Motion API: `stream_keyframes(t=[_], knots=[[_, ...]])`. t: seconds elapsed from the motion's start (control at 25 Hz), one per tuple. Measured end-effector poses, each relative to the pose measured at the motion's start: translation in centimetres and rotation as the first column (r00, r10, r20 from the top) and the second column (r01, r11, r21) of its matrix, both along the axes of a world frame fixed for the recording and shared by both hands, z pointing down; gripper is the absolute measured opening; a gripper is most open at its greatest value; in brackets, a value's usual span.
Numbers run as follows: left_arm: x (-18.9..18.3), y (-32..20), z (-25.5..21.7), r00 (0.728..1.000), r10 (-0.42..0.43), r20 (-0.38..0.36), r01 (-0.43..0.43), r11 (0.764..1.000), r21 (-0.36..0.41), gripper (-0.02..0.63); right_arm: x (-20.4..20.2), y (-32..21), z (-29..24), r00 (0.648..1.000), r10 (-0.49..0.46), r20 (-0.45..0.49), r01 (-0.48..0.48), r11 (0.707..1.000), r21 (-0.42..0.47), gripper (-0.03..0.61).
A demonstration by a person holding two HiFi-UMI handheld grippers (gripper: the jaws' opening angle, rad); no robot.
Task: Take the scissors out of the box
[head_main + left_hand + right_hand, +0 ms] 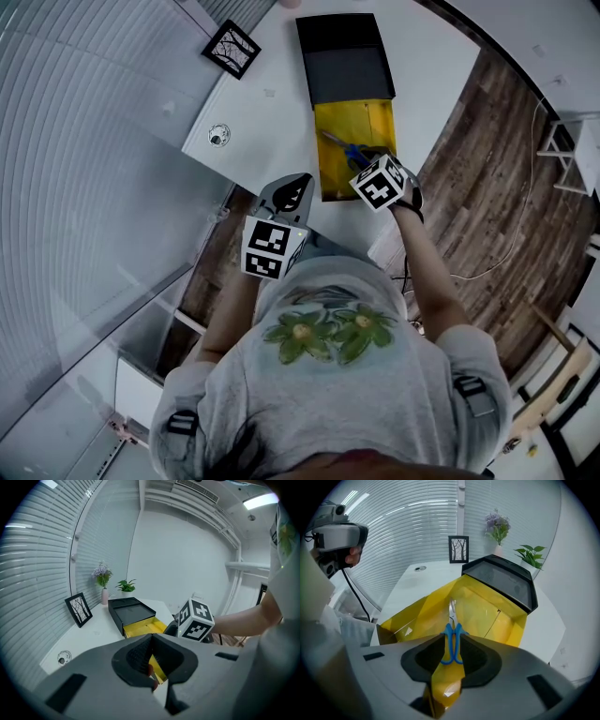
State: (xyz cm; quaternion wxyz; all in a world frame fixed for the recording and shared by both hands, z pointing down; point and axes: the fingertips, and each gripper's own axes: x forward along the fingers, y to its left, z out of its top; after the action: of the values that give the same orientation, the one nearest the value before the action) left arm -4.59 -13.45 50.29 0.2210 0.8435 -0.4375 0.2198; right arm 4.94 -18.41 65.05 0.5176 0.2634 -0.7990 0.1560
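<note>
The right gripper [452,638] has its jaws pressed in on the blue handles of the scissors [452,632]. The scissors sit within the yellow drawer [361,122] that is pulled out of the black box [345,58], blades pointing toward the box. The left gripper [150,638] hangs near the drawer's front left corner (jaws closed together, nothing between them). A framed picture [231,49] stands left of the box on the white table [267,108].

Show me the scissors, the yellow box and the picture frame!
scissors [452,630], right gripper view, blue handles by the pivot.
yellow box [506,627], right gripper view, its side wall.
picture frame [458,549], right gripper view, the tree drawing.
</note>
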Motion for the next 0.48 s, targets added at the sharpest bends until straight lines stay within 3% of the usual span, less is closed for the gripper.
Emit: stream_keyframes(t=[0.48], knots=[[-0.5,-0.2,0.4,1.000,-0.010,-0.005,0.010,1.000,-0.008,0.007,-0.2,-0.1,1.6,0.998,-0.016,-0.060,0.013,0.999,-0.041,0.075]])
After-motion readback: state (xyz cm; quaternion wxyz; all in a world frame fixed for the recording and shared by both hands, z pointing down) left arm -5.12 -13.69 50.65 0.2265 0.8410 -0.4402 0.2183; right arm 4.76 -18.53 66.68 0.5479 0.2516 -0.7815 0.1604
